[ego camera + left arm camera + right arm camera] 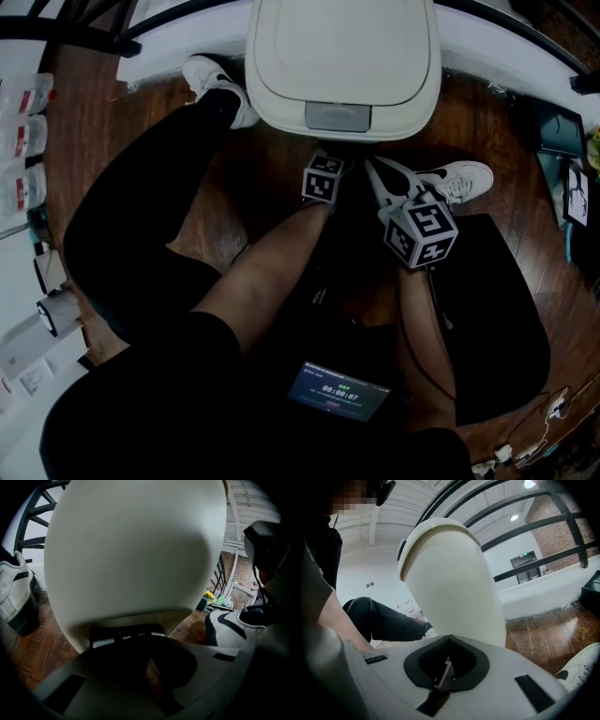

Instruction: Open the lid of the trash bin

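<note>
- The trash bin (pixel 265 94) stands on the wooden floor (pixel 487 122) straight ahead of the seated person, between the two white shoes (pixel 211 80), and its lid (pixel 342 42) is down flat.
- It is a cream plastic bin with a smooth, rounded shell. It is probably light and stiff, and glossy enough for jaws to slide off any broad curved face.
- The lid is one domed panel with little edge to pinch, so the grey tab (pixel 337 117) at its front is the likely place to act. Whether that tab is a press latch or a lifting lip cannot be told.
- Low on the front of the bin, the left gripper view shows a black slot (pixel 124 634) near the base, possibly a pedal.
- The left gripper (pixel 323 155) sits just in front of the bin's base, aimed at that slot. Its jaws are drawn together with nothing between them.
- The right gripper (pixel 445 672) is held a little farther back and to the right, tilted up at the bin's side. Its jaws are also closed and empty.
- With the lid shut, nothing inside the bin can be seen.
- A light bin may skid or tip when pushed, so a downward press looks safer than a sideways shove.
</note>
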### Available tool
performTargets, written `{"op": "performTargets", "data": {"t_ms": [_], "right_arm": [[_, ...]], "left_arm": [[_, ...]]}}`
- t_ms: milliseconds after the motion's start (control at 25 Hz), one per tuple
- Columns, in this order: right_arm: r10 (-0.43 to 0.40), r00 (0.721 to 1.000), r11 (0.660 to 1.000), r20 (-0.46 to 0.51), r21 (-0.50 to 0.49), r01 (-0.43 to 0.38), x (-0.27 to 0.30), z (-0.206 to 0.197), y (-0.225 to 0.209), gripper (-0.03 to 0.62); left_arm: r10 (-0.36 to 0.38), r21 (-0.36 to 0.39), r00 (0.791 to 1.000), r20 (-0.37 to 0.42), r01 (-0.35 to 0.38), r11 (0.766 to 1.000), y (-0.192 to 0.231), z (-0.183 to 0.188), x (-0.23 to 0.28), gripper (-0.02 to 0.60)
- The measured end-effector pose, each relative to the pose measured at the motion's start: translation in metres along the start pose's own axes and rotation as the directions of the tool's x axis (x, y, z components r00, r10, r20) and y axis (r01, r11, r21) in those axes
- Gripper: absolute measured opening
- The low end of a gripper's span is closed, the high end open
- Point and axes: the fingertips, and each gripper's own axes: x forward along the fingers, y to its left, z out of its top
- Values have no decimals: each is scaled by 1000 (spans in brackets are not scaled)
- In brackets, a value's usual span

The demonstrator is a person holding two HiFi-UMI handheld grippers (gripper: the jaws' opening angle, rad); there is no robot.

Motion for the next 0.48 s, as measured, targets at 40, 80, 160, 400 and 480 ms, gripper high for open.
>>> {"op": "performTargets", "data": {"t_ms": [40,80,160,400,480], "right_arm": [[-2,1000,1000,0,1,2,0,0,0,23],[-3,1000,1000,0,2,3,0,0,0,23],[-4,1000,1000,-2,3,4,0,0,1,23],[-8,1000,1000,-4,2,8,1,1,1,23],[-9,1000,1000,-5,1,9,1,0,1,23]], "left_arm": [[7,-6,1000,-2,-7,1000,0,-1,0,35],[15,-18,1000,-3,-15,1000,1,-2,0,35],[31,-39,1000,-7,-31,999,2,-5,0,35],[42,-28,999,-28,-43,999,3,-9,0,35],[43,-29,999,-28,-43,999,4,-9,1,35]]}}
